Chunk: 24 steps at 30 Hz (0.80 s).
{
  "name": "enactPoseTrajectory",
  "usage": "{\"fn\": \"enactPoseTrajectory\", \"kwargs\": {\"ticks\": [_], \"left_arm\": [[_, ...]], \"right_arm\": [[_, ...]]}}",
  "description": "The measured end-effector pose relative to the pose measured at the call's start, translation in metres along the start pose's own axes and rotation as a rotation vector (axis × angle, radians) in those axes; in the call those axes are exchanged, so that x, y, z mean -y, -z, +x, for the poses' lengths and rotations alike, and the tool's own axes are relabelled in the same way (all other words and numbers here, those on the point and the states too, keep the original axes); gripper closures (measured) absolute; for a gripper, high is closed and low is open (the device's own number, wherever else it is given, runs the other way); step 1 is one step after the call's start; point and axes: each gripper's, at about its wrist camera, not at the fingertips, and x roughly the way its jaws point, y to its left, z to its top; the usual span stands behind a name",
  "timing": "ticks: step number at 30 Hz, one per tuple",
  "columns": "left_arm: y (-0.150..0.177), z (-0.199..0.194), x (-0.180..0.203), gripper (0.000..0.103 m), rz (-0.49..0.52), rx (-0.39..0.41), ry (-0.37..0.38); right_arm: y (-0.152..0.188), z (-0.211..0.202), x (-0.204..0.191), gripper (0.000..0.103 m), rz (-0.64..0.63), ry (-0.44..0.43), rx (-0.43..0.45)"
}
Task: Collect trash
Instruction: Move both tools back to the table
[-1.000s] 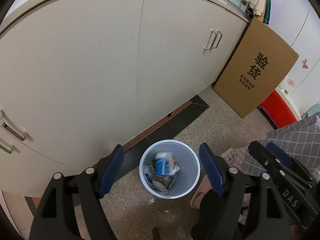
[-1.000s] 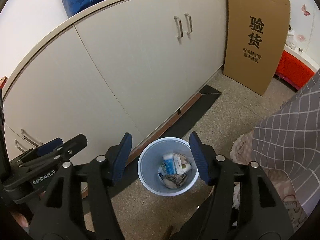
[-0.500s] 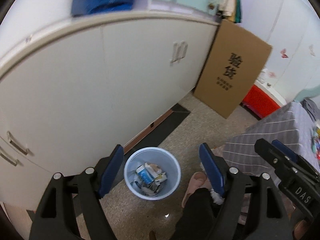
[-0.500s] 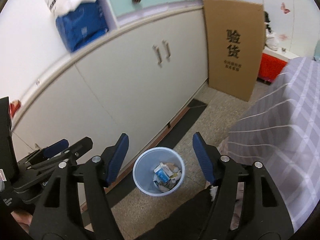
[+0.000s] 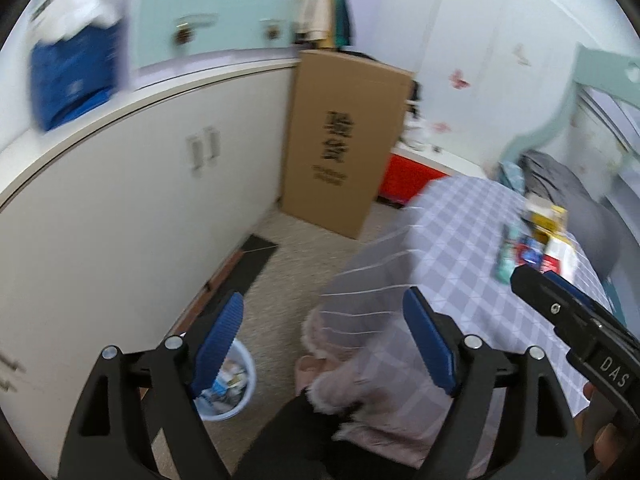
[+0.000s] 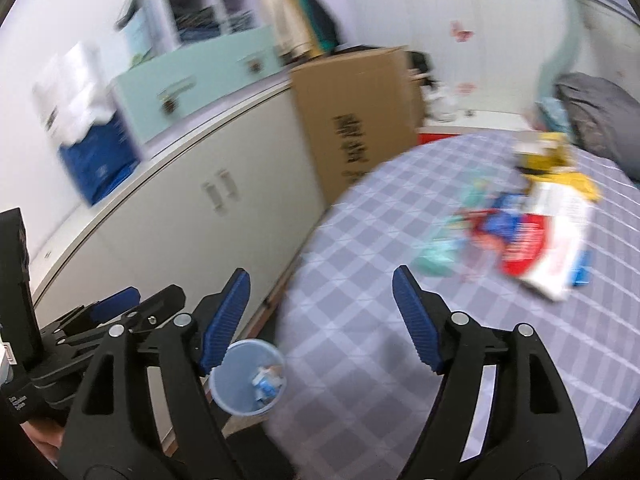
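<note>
Both sets of jaws stand spread with nothing between them; those of the right gripper [image 6: 320, 316] have just been opening further, and those of the left gripper [image 5: 322, 342] have widened slightly, which fits empty hands readied for another pick. Low and left in each view sits the bin [image 6: 247, 378] on the floor by the cabinet [image 5: 120, 220], upright, mouth up, with wrappers already inside. The remaining trash [image 6: 524, 236] lies flat on the checked bedcover [image 6: 380, 300] at the right of the right wrist view, a blurred scatter of packets. The largest white and red packet seems to run its long axis from upper right down to lower left.
</note>
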Motion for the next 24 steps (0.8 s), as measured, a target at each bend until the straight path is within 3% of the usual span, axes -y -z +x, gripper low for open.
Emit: {"fn": "enactPoseTrajectory", "kwargs": {"ticks": [6,11,16,21,24], "left_arm": [[-0.006,0.027,0.087,0.023,0.130,-0.029,0.124],[-0.005,0.059,0.139,0.023,0.214,-0.086,0.182],[-0.005,0.089,0.172,0.023,0.266,-0.127,0.194],[-0.004,0.111,0.190,0.045,0.324,-0.151,0.200],[-0.006,0.117,0.200,0.047,0.359,-0.135,0.211]], "right_arm": [[-0.001,-0.027,0.085,0.018,0.137,0.171,0.048],[0.007,-0.028,0.135,0.017,0.247,0.228,0.034],[0.013,-0.020,0.152,0.014,0.284,0.234,0.021],[0.015,-0.013,0.160,0.014,0.298,0.226,-0.004],[0.014,-0.008,0.160,0.014,0.303,0.230,-0.017]]}}
